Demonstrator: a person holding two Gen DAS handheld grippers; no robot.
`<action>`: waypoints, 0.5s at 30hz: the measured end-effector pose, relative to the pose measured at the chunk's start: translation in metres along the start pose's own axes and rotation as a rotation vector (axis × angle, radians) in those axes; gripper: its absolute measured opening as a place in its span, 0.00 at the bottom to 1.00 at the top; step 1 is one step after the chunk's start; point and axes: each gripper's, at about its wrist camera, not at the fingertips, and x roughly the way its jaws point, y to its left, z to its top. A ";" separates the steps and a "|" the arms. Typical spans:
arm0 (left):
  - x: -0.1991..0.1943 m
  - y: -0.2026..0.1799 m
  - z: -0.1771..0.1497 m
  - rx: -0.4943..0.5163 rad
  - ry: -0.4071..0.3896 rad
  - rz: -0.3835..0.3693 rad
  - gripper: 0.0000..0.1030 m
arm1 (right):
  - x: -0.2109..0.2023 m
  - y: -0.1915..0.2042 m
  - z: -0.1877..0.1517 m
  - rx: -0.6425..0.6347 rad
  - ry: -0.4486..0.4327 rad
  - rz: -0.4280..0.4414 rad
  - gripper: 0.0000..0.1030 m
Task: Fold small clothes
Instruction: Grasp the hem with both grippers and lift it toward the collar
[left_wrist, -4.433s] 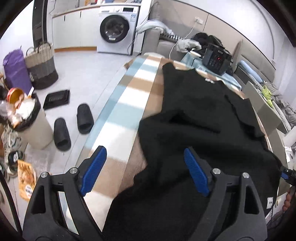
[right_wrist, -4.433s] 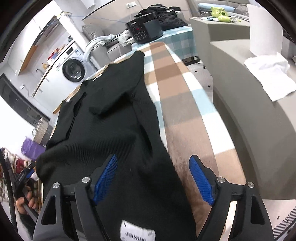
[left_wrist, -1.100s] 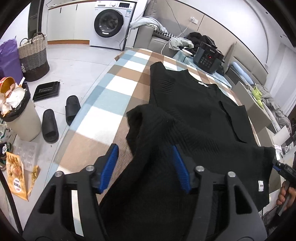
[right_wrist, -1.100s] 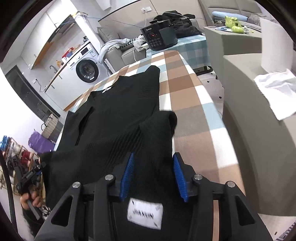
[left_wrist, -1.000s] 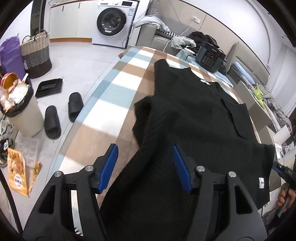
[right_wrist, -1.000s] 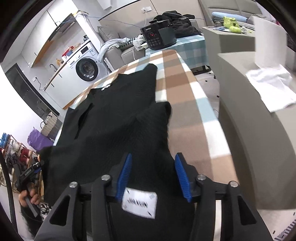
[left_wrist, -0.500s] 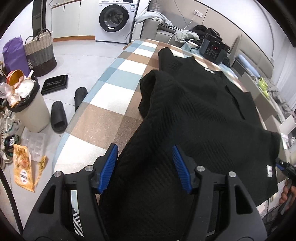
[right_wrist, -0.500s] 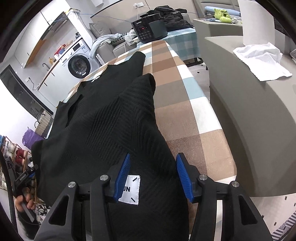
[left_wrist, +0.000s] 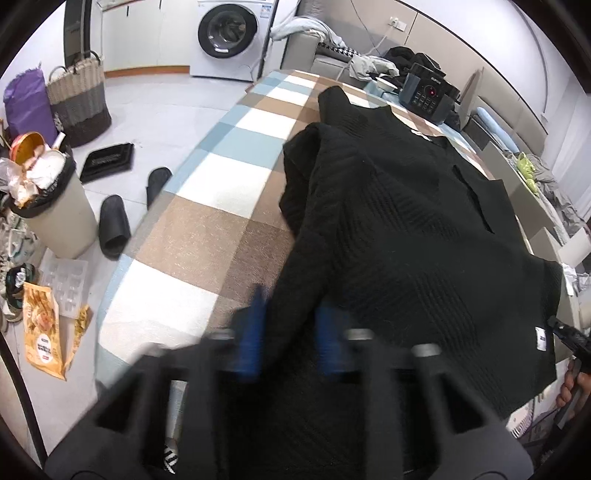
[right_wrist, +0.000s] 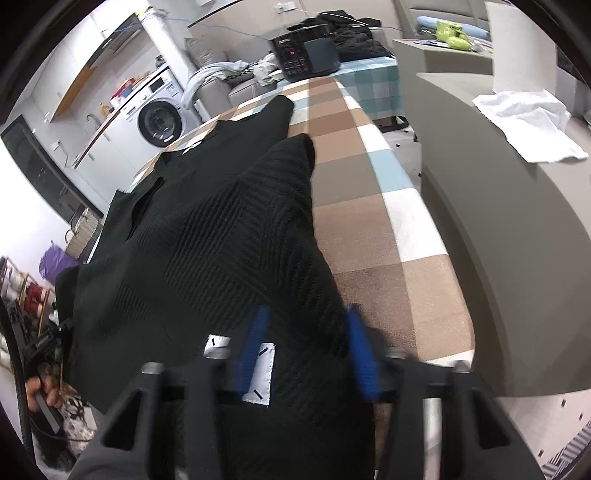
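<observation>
Black top pinched at both near corners, first fold about to start

The black knit top (left_wrist: 406, 229) lies along the checked tabletop (left_wrist: 207, 236), hem at the near edge; left tool (left_wrist: 291, 332) and right tool (right_wrist: 306, 350) have just been closing onto it. Next, I'd guess, carry the hem toward the far end; bare cloth either side, long edges near

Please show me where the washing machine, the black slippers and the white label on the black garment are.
washing machine (left_wrist: 227, 31), left wrist view, its round door.
black slippers (left_wrist: 113, 221), left wrist view, the nearer slipper.
white label (right_wrist: 261, 373), right wrist view, its middle.
</observation>
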 end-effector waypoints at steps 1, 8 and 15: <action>-0.001 0.001 0.000 -0.010 -0.006 -0.011 0.06 | 0.000 0.002 0.000 -0.018 -0.003 -0.017 0.11; -0.028 0.000 0.010 -0.029 -0.114 -0.049 0.03 | -0.032 0.005 0.006 -0.003 -0.143 0.066 0.07; -0.039 -0.009 0.047 -0.037 -0.193 -0.075 0.03 | -0.049 0.025 0.037 -0.018 -0.283 0.095 0.07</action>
